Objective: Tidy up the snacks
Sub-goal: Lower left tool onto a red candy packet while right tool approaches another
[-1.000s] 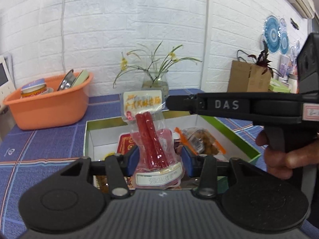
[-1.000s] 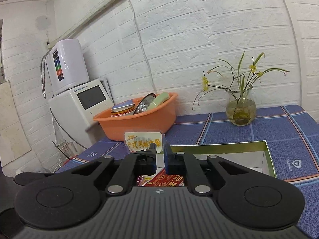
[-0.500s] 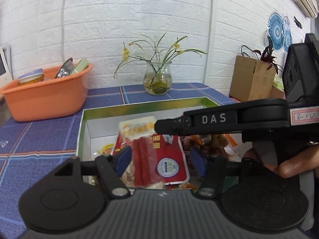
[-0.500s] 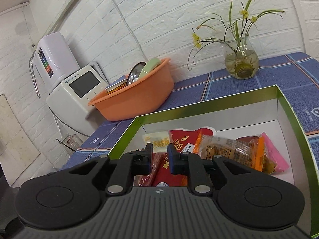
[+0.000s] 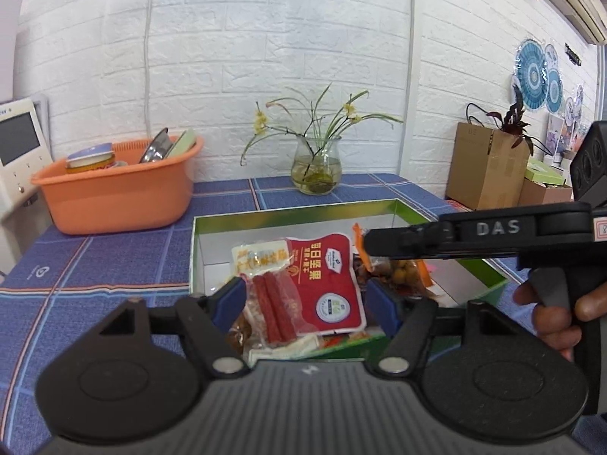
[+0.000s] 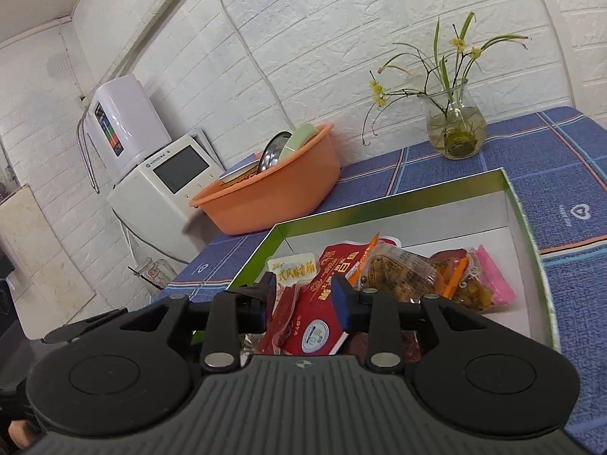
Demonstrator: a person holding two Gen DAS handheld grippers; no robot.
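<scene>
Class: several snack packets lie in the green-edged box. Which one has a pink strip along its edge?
The clear packet of yellowish dried fruit at the box's far right end. Its pink sealed edge sets it apart from the red pouch and the sausage pack.

White brick wall (image 5: pixel 235 49), desk under blue checked cloth (image 5: pixel 95 265), orange basin (image 5: pixel 114 193), flower vase (image 5: pixel 318 168), cardboard box (image 5: pixel 485 167), white appliance (image 6: pixel 151 185)

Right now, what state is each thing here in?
left gripper: jaws opening, gripping nothing
right gripper: jaws opening, sausage pack released
sausage pack: sealed, lying in the box
red pouch: sealed, lying flat
green box: open, no lid
glass vase: upright, holding water
</scene>
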